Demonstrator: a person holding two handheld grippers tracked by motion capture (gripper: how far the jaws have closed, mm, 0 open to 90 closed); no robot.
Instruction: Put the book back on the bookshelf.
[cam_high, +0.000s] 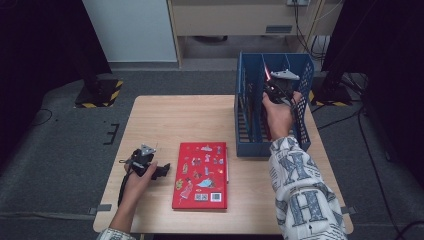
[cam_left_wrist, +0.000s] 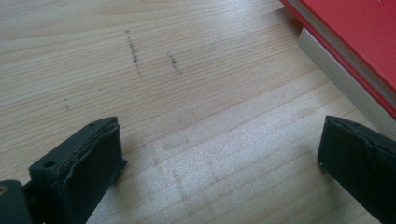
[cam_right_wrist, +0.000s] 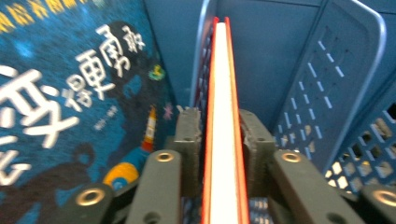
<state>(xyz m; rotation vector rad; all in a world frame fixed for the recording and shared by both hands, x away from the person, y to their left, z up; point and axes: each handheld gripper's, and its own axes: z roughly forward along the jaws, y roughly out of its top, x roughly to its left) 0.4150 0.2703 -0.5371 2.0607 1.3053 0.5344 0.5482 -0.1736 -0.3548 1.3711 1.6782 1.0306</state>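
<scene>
A thin red-covered book (cam_right_wrist: 223, 70) stands on edge in a slot of the blue file rack (cam_high: 248, 146) at the table's far right. My right gripper (cam_high: 270, 86) reaches down into the rack, and in the right gripper view its jaws (cam_right_wrist: 223, 135) straddle the book's page edge. The pads sit a hair off both covers, so it is open. A second red book (cam_high: 200, 175) with cartoon figures lies flat at the front middle of the table. My left gripper (cam_high: 162, 170) rests on the table just left of that book, open and empty (cam_left_wrist: 219, 158), with the book's corner (cam_left_wrist: 355, 42) beyond its jaws.
A blue-covered book (cam_right_wrist: 70, 93) with white characters stands in the neighbouring rack slot, close to the left of my right gripper. The rack's slotted walls (cam_right_wrist: 336, 93) hem the jaws in. Bare wooden table (cam_high: 165, 115) lies between the left gripper and the rack.
</scene>
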